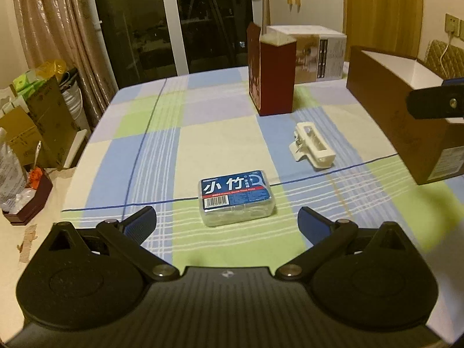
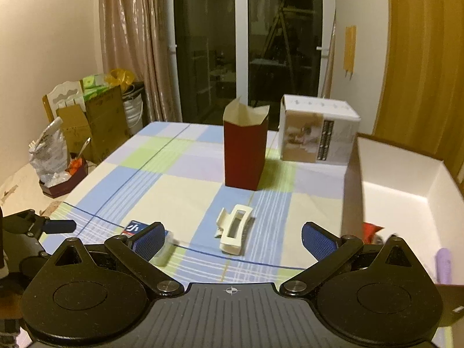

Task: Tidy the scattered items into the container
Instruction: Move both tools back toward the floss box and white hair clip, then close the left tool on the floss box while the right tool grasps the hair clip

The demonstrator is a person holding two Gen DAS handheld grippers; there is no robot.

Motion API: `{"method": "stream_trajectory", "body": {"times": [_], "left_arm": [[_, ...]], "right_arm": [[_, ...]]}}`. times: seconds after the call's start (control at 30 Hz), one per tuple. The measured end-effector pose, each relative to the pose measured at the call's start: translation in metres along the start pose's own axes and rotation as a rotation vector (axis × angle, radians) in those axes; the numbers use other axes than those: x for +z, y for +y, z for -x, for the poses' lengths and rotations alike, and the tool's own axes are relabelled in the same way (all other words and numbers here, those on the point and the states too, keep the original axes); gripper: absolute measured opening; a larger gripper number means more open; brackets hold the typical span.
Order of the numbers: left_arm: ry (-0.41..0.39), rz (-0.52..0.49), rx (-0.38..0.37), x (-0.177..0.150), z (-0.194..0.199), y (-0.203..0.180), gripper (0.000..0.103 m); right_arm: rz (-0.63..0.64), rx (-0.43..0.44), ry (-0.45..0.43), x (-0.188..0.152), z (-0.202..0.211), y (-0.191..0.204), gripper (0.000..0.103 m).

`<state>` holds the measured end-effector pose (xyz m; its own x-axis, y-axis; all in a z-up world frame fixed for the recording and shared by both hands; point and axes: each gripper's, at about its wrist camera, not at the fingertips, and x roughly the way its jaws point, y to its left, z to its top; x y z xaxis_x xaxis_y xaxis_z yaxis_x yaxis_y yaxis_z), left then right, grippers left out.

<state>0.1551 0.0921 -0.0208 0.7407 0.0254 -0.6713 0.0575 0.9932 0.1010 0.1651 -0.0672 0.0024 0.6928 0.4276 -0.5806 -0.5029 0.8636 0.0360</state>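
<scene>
A clear dental-floss box with a blue label [image 1: 236, 200] lies on the checked tablecloth just ahead of my left gripper [image 1: 227, 223], which is open and empty. A cream hair claw clip [image 1: 313, 145] lies further right. In the right wrist view the clip [image 2: 235, 233] lies ahead of my right gripper [image 2: 233, 242], open and empty, and the floss box [image 2: 162, 250] is partly hidden behind its left finger. The brown open cardboard container [image 2: 400, 179] stands at the right and holds a red item [image 2: 371, 229] and a lilac item [image 2: 443, 264]. The right gripper's finger [image 1: 435, 101] shows over the container [image 1: 406, 127].
A tall dark-red open carton [image 2: 245, 150] stands mid-table with a white printed box [image 2: 316, 133] behind it. Cardboard boxes and bags [image 2: 87, 121] crowd the left side beyond the table edge, beside a small dark tray [image 2: 62, 185]. Glass doors and curtains lie behind.
</scene>
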Motion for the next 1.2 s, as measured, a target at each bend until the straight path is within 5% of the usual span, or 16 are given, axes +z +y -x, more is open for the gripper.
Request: {"method": "stream_trajectory", "body": {"times": [0.53,0.7,0.83,1.03,1.13,1.2], "left_arm": [[0.027,0.003,0.022,0.004,-0.084,-0.007,0.102],[0.059,0.074,0.011,0.003,-0.096,0.000,0.101],[0.063,0.086,-0.002,0.005,-0.097,0.001,0.085],[0.072,0.096,-0.004,0.006,-0.096,0.004,0.084],[0.070,0.093,-0.008,0.005,-0.096,0.004,0.084],[0.069,0.093,-0.009,0.005,-0.095,0.005,0.084]], "right_arm": [[-0.016,0.008,0.082,-0.014,-0.096,-0.018,0.103],[-0.008,0.033,0.101,-0.017,-0.119,-0.019,0.103],[-0.026,0.040,0.111,-0.018,-0.137,-0.023,0.103],[-0.038,0.050,0.126,-0.020,-0.157,-0.023,0.103],[-0.045,0.051,0.139,-0.021,-0.164,-0.023,0.085],[-0.054,0.050,0.145,-0.022,-0.168,-0.023,0.084]]}}
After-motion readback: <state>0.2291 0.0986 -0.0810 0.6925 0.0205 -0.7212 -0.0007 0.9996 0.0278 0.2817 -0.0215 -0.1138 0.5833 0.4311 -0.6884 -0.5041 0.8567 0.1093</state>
